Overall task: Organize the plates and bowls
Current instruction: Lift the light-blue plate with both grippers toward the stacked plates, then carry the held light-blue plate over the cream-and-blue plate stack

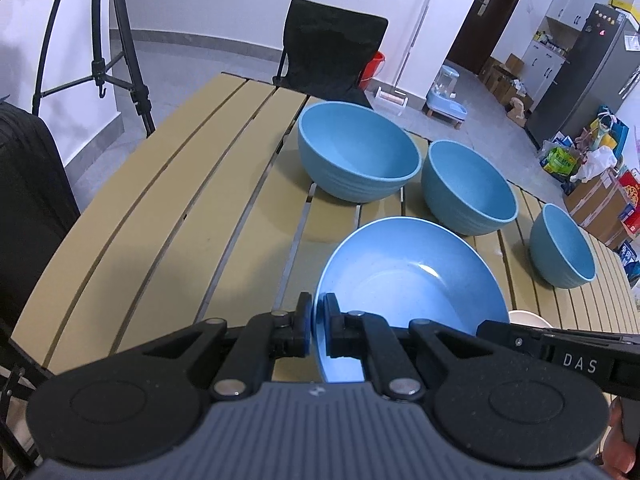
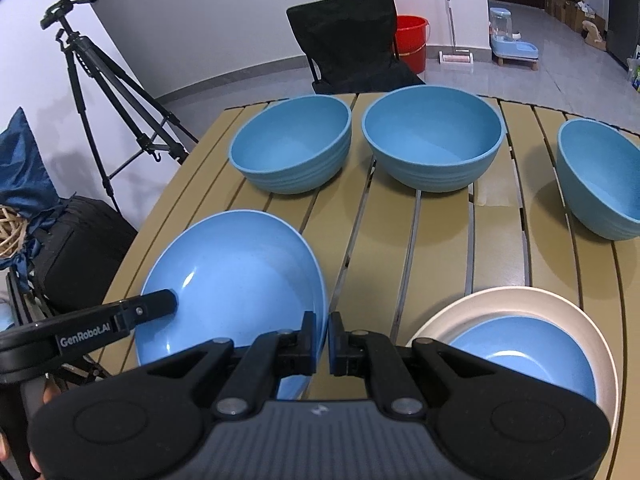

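Left tool (image 1: 316, 322): clamped on the left rim of the blue plate (image 1: 408, 280); one pad outside the rim, one inside.
Right tool (image 2: 326, 336): clamped on the right rim of the same blue plate (image 2: 236, 280), pads pinching the edge.
Blue plate: held between both tools, tilted, above the near part of the bench (image 1: 160, 200); whether it touches the slats, cannot tell.
Large bowl (image 1: 358, 152): upright on the bench, beyond the blue plate, toward the far edge.
Middle bowl (image 1: 470, 186): upright, beyond the blue plate and to its right, just beside the large bowl.
Small bowl (image 1: 562, 246): upright, right of the blue plate, apart from the middle bowl.
Cream plate (image 2: 520, 300): on the bench right of the blue plate, near the front edge; a smaller blue dish (image 2: 528, 356) sits inside it.
Black chair (image 1: 332, 52): behind the bench, past the large bowl.
Tripod (image 2: 100, 80): on the floor, left of the blue plate, off the bench.
Red bucket (image 2: 412, 40): on the floor behind the chair.
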Available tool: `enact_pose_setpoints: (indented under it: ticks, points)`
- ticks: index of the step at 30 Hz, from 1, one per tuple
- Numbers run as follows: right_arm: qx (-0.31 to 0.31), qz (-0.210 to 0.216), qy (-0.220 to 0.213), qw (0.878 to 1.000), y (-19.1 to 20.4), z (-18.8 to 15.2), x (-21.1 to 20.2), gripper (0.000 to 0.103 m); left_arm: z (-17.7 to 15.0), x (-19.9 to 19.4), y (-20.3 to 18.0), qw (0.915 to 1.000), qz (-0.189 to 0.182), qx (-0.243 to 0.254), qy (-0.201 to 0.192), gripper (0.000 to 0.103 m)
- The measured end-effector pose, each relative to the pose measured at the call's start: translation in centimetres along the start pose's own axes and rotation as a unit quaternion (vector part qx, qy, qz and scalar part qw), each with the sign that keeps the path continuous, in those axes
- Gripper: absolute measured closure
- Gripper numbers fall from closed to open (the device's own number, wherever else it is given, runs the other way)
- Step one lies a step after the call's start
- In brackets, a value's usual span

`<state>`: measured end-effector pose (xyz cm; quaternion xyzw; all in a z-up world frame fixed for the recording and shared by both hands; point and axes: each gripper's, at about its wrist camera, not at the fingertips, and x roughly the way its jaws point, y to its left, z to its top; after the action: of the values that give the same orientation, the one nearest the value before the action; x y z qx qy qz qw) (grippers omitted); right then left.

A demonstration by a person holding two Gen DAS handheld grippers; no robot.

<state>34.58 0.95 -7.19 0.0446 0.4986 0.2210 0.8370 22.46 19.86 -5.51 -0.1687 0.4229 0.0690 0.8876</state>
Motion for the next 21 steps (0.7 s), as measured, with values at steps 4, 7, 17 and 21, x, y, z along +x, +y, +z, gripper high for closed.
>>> enact_pose_setpoints:
  ticks: [4, 7, 17, 21]
  points:
    - [-0.002, 0.0, -0.009, 1.0, 0.2, -0.4, -1.4, 0.098, -0.5, -1.2, -0.4, 1.0, -0.003, 0.002, -0.007, 0.096]
    - [-0.004, 0.001, -0.015, 1.0, 0.2, -0.8, -2.4, 0.098, -0.8, -2.1, -0.8, 0.9999, -0.003, 0.003, -0.012, 0.096]
    - [-0.001, 0.003, -0.031, 1.0, -0.2, -2.0, -5.1, 0.098, -1.8, -4.3, -2.4, 0.9996, -0.005, 0.016, -0.023, 0.096]
    - [0.001, 0.003, -0.036, 0.999, -0.4, -2.5, -5.9, 0.098, -2.2, -4.9, -3.2, 0.9994, -0.005, 0.022, -0.024, 0.096]
